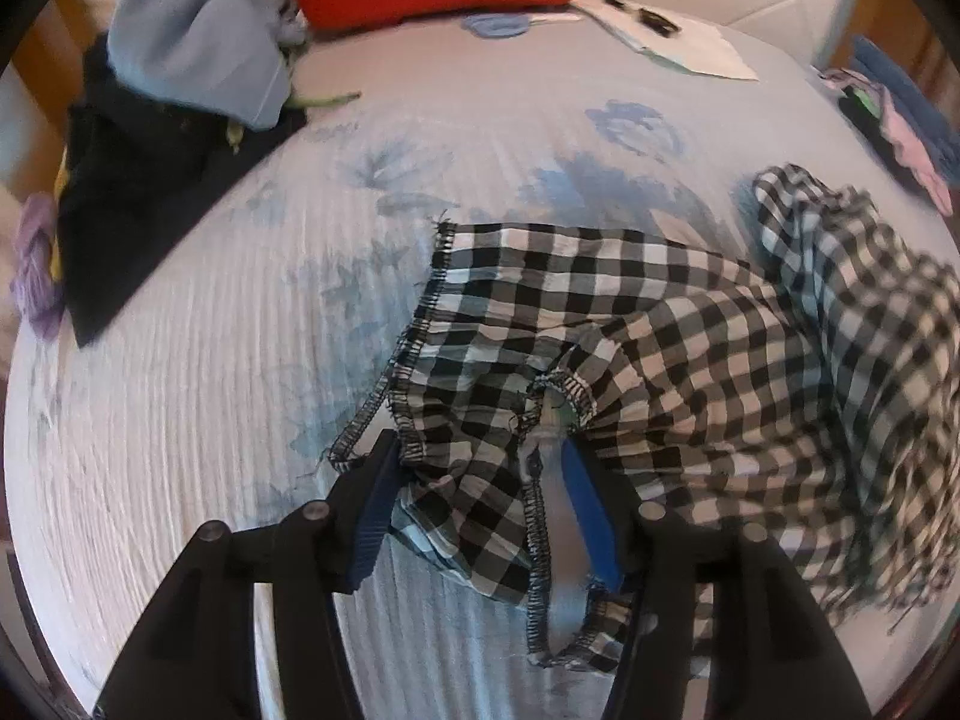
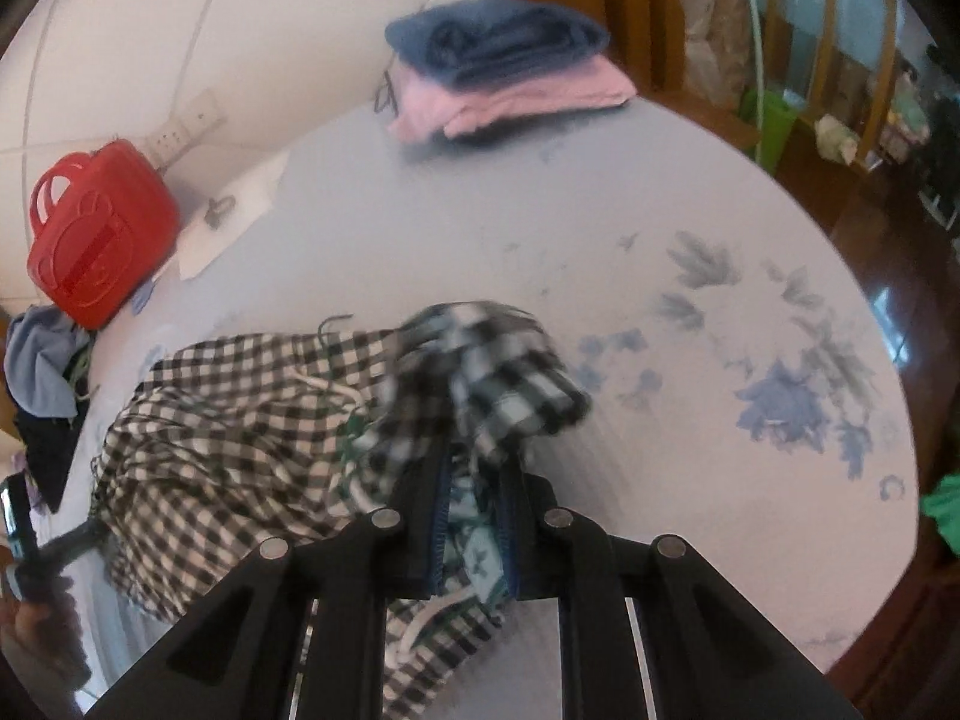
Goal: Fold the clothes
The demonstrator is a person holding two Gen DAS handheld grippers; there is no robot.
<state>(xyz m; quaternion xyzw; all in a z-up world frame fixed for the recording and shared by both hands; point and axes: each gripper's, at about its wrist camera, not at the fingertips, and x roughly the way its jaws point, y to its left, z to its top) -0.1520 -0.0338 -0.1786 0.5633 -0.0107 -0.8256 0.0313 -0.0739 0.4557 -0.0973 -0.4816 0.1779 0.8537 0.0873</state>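
A crumpled black-and-white checked garment (image 1: 630, 330) with overlocked edges lies on the ribbed floral sheet (image 1: 210, 390), bunched between the left gripper (image 1: 480, 516)'s wide jaws and pinched in the right gripper (image 2: 474, 516)'s narrow ones. Only the right view shows folded blue and pink clothes (image 2: 504, 66) far ahead.

A thin black-and-white checked woven cloth garment (image 1: 690, 348) with overlocked raw edges is seen on a ribbed, matt, pale-blue flower-printed bedsheet (image 1: 198, 372). A glossy, smooth red plastic case (image 2: 99, 246) is shown.
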